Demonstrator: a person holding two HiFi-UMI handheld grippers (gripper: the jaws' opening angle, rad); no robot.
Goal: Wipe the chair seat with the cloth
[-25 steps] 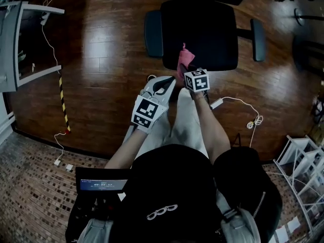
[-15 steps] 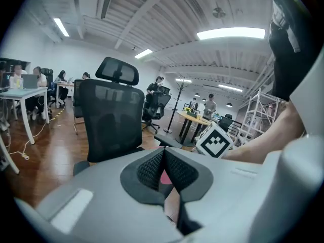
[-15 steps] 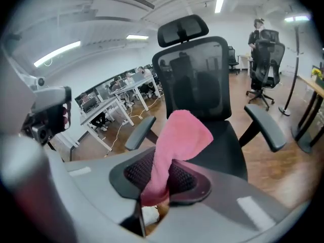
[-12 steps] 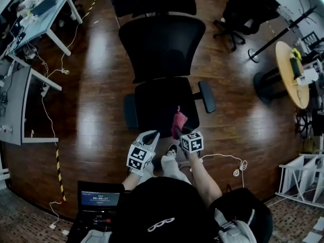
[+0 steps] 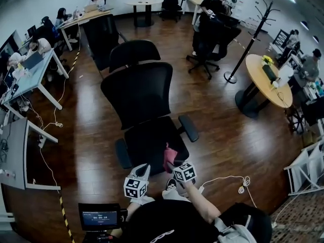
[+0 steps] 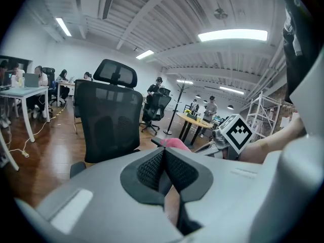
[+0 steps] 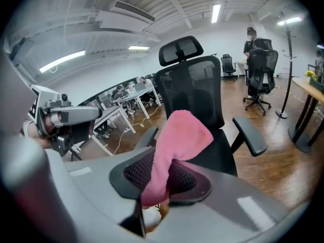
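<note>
A black office chair stands before me; its seat point(image 5: 147, 142) lies just beyond both grippers, with a mesh back point(image 5: 137, 92) and headrest behind. My right gripper point(image 5: 175, 165) is shut on a pink cloth point(image 5: 169, 157), which hangs over the seat's near right part. In the right gripper view the cloth point(image 7: 174, 140) sticks up from between the jaws of the right gripper point(image 7: 158, 178) in front of the chair back point(image 7: 192, 92). My left gripper point(image 5: 142, 172) is at the seat's front edge, jaws together with nothing in them, as the left gripper view point(image 6: 164, 171) shows.
Armrests point(image 5: 188, 128) flank the seat. A laptop point(image 5: 98, 217) sits at my lower left. A white cable point(image 5: 230, 178) lies on the wooden floor to the right. Other chairs, desks point(image 5: 30, 70), a round table point(image 5: 266, 80), a coat stand and seated people fill the room beyond.
The head view has tilted up from the seat to take in the whole chair and room. Both grippers stay close together at the seat's front edge, the cloth still held.
</note>
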